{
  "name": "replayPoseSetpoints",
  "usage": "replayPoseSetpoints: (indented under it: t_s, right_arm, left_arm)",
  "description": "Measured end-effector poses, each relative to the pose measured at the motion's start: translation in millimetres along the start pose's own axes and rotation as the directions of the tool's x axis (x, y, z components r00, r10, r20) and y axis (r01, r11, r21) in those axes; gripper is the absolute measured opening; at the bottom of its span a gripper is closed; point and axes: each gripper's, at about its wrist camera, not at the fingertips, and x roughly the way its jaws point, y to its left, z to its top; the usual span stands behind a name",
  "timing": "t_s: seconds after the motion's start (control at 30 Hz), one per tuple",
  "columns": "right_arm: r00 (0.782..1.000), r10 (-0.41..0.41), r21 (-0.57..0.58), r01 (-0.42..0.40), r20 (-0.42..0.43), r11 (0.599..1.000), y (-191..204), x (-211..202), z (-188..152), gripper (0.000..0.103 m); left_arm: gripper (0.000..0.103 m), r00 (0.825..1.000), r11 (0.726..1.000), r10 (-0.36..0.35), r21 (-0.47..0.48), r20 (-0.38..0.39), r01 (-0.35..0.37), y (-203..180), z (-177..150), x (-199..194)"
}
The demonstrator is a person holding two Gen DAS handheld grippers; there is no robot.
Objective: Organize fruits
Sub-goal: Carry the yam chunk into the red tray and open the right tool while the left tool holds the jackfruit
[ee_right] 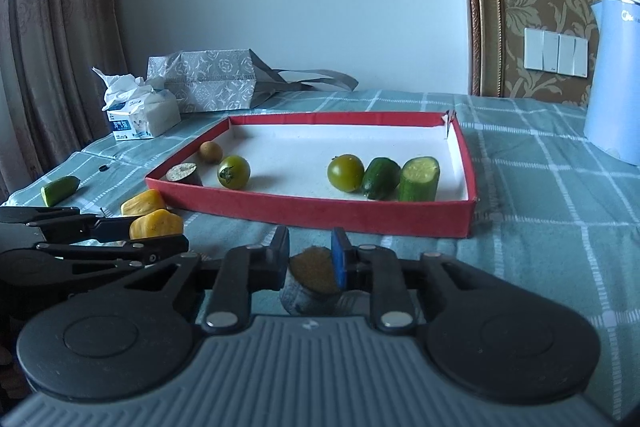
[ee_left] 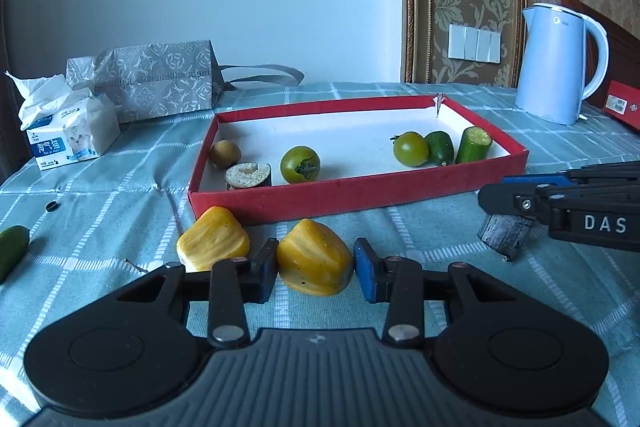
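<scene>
A red tray (ee_left: 352, 195) (ee_right: 312, 213) holds two green tomatoes (ee_left: 300, 165) (ee_left: 411, 149), two cucumber pieces (ee_left: 474, 145), a longan (ee_left: 225, 153) and a dark cut stub (ee_left: 248, 177). Two yellow jackfruit pieces lie on the cloth before it. My left gripper (ee_left: 316, 269) is open around the right jackfruit piece (ee_left: 314, 257), pads close on both sides. The other jackfruit piece (ee_left: 214, 241) lies beside it. My right gripper (ee_right: 310, 257) is shut on a dark sugarcane stub (ee_right: 314, 277) (ee_left: 505, 233), resting on the cloth.
A cucumber piece (ee_left: 12, 251) (ee_right: 60, 189) lies at the far left on the checked cloth. A tissue pack (ee_left: 68, 131), a grey bag (ee_left: 160, 81), a white kettle (ee_left: 560, 63) and a red box (ee_left: 622, 103) stand around the back.
</scene>
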Motion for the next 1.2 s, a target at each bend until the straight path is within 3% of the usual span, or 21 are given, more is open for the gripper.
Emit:
replayPoseSetpoints:
  t_s: [0.07,0.13,0.17,0.2,0.33,0.4,0.57,0.63,0.7,1.2]
  right_arm:
    - [1.0,-0.003,0.011,0.003,0.001,1.0,-1.9,-0.2,0.1,0.022]
    - [1.0,-0.017,0.028,0.017,-0.012,0.999,-5.6,1.2,-1.0,0.041]
    - [0.999,-0.024,0.042,0.026,-0.036,0.999,-7.7,4.0,-2.3,0.059]
    - [0.998,-0.026,0.051,0.029,-0.057,0.998,-9.0,7.0,-4.9,0.064]
    - [0.997,-0.023,0.02,0.025,-0.078,0.999,-4.3,9.8,-9.5,0.06]
    - [0.996,-0.031,0.014,0.032,-0.085,0.999,-2.9,10.5,-10.1,0.038]
    - [0.991,-0.054,0.004,0.055,-0.125,0.998,-2.6,12.7,-14.7,0.04]
    - [0.991,-0.074,-0.008,0.073,-0.112,0.997,-1.1,8.5,-16.5,0.039]
    - [0.992,-0.084,-0.009,0.083,-0.098,0.996,-1.2,3.3,-17.8,0.029]
    - [0.998,-0.064,0.07,0.066,-0.025,0.995,-9.0,-11.9,-14.8,0.028]
  left_arm:
    - [0.039,1.0,1.0,-0.003,-0.002,-0.001,0.003,1.0,-1.1,-1.1]
    - [0.039,1.0,1.0,-0.003,-0.008,-0.003,0.003,2.7,-1.4,-1.2]
    - [0.039,1.0,1.0,-0.005,-0.012,-0.003,0.005,3.3,-1.4,-1.4]
    - [0.039,1.0,1.0,-0.007,-0.014,-0.002,0.007,3.9,-1.6,-1.4]
    - [0.039,1.0,1.0,-0.016,-0.023,-0.001,0.016,5.4,-1.9,-1.8]
    - [0.039,1.0,1.0,-0.019,-0.024,-0.002,0.019,5.5,-2.0,-2.0]
    - [0.039,0.999,0.999,-0.031,-0.023,0.006,0.031,5.1,-2.1,-4.1]
    - [0.039,0.999,0.999,-0.033,-0.025,0.005,0.033,5.2,-2.0,-3.7]
    - [0.039,0.999,0.999,-0.031,-0.027,0.007,0.031,5.4,-1.8,-3.8]
    - [0.039,0.999,0.999,-0.011,-0.041,0.032,0.012,7.8,-1.1,-5.8]
